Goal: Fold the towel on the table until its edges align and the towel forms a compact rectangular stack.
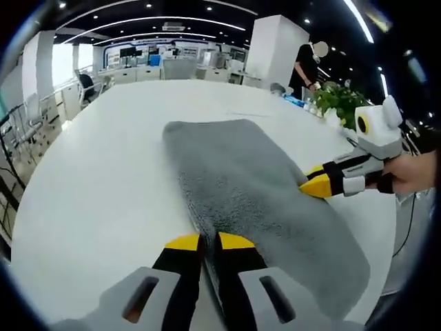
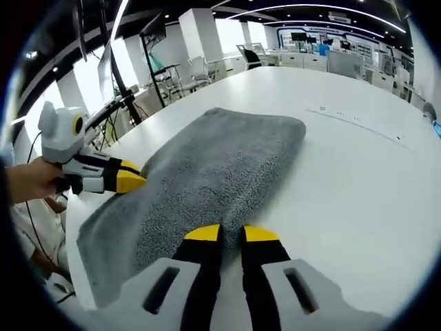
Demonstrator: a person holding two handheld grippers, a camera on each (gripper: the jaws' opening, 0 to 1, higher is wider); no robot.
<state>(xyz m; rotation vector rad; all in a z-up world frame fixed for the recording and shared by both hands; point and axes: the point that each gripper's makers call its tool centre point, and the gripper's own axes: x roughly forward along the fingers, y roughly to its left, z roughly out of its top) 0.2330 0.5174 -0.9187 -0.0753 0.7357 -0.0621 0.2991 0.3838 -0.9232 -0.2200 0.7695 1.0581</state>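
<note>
Left gripper view: grey towel (image 1: 258, 200) lying flat on the white surface (image 1: 103, 179), folded into a long strip running away from the camera. Left gripper (image 1: 210, 241) low at the near edge of the towel, yellow-tipped jaws narrowed to a slim gap with a fold of towel edge pinched between them. Right gripper (image 1: 318, 185) reaching in from the right, tips drawn together at the towel's right edge, held by a hand (image 1: 413, 172). Potted plant (image 1: 341, 100) beyond, at the far right of the surface. Right gripper view: same towel (image 2: 213, 172) stretched diagonally across the surface (image 2: 358, 186). Right gripper (image 2: 231, 234) at the near towel edge, jaws narrow, pinching its border. Left gripper (image 2: 134, 179) entering from the left, closed on the towel's left edge.
</note>
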